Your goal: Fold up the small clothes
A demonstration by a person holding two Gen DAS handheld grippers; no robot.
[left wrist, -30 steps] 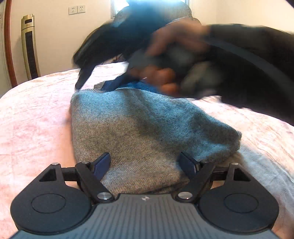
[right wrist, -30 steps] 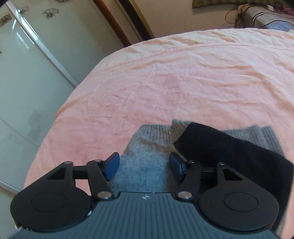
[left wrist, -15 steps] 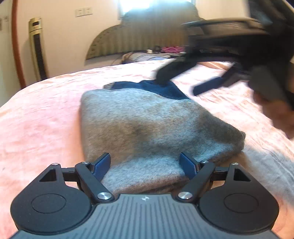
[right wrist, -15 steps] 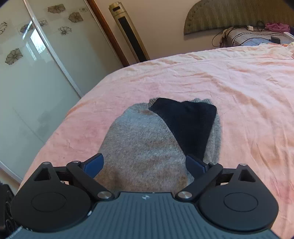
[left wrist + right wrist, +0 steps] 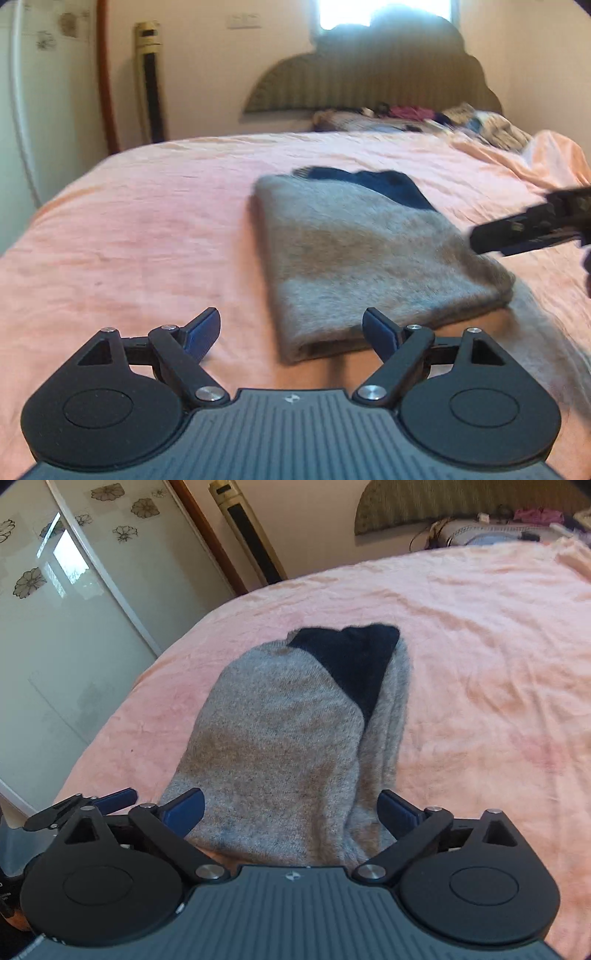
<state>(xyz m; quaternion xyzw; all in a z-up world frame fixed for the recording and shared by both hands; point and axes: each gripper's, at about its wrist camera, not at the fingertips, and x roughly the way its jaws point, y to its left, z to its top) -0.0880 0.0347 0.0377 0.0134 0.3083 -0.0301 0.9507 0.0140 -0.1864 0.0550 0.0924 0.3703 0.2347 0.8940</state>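
Note:
A folded grey sweater (image 5: 362, 258) lies on the pink bed sheet (image 5: 147, 240), with a dark navy part (image 5: 388, 184) at its far end. My left gripper (image 5: 291, 328) hovers at the sweater's near left corner. Its jaws are wide and opening a little more, and the pads touch nothing. In the right wrist view the sweater (image 5: 280, 746) runs away from me, navy patch (image 5: 354, 661) on top. My right gripper (image 5: 291, 808) is over its near end, jaws opening wide, with the cloth below and between them but not pinched. One of the left gripper's fingers (image 5: 114, 797) shows at the left.
The bed's head holds loose clothes and cables (image 5: 406, 114) below a ribbed headboard (image 5: 369, 74). A tall tower appliance (image 5: 251, 535) stands by the wall. Sliding doors with flower prints (image 5: 74, 609) run along the bed's left side. One of the right gripper's fingers (image 5: 517, 230) reaches in over the sweater's right edge.
The right gripper drew back from the navy far end to the sweater's near end and spread its jaws. The hand left the left wrist view, where the sweater now sits further right.

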